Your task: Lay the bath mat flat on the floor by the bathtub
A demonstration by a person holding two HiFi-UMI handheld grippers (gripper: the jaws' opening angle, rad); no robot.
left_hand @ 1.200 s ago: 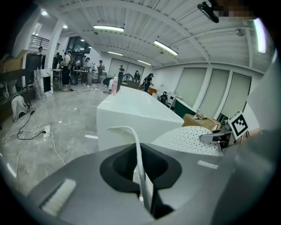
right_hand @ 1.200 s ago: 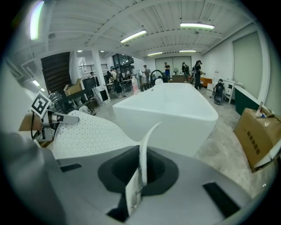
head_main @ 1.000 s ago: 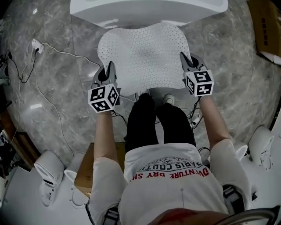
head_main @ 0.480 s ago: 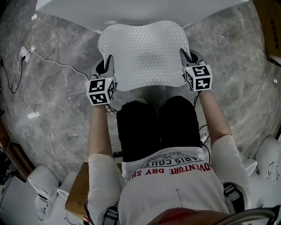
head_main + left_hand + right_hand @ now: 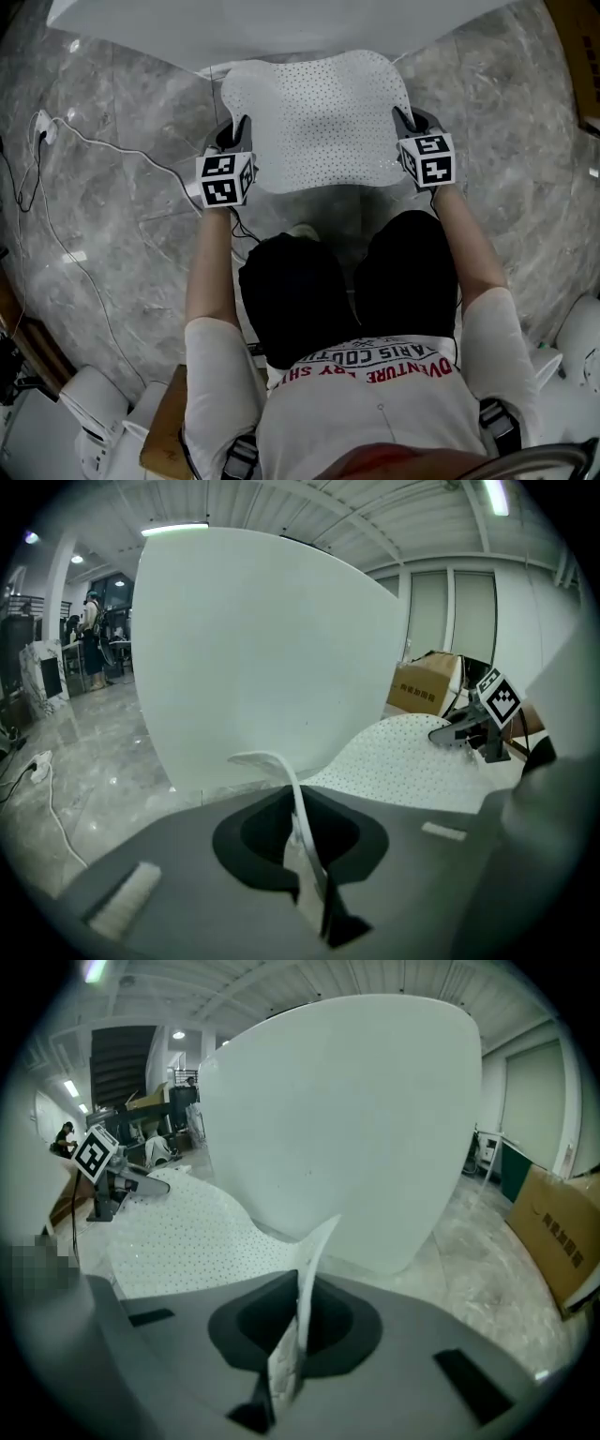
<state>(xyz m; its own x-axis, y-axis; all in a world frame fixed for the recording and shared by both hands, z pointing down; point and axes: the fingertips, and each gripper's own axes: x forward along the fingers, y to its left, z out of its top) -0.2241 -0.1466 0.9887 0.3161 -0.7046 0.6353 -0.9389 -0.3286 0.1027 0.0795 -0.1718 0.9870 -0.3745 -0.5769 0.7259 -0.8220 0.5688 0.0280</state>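
Note:
The white perforated bath mat (image 5: 317, 117) hangs spread out between my two grippers, just in front of the white bathtub (image 5: 262, 28). My left gripper (image 5: 239, 131) is shut on the mat's near left edge, and its own view shows the mat's edge (image 5: 305, 841) pinched between the jaws. At the near right edge my right gripper (image 5: 401, 120) is shut on the mat, with the mat's corner (image 5: 298, 1330) standing up between its jaws. The mat's far edge reaches the bathtub's base. Whether the mat touches the floor I cannot tell.
Grey marble floor (image 5: 122, 206) lies all around. A white cable (image 5: 103, 141) with a plug runs across the floor at the left. A cardboard box (image 5: 558, 1232) stands to the right of the tub. The person's legs (image 5: 328, 281) are right behind the mat.
Both grippers have carried the mat forward and lower towards the bathtub, and the person has crouched down. Both grips stay the same.

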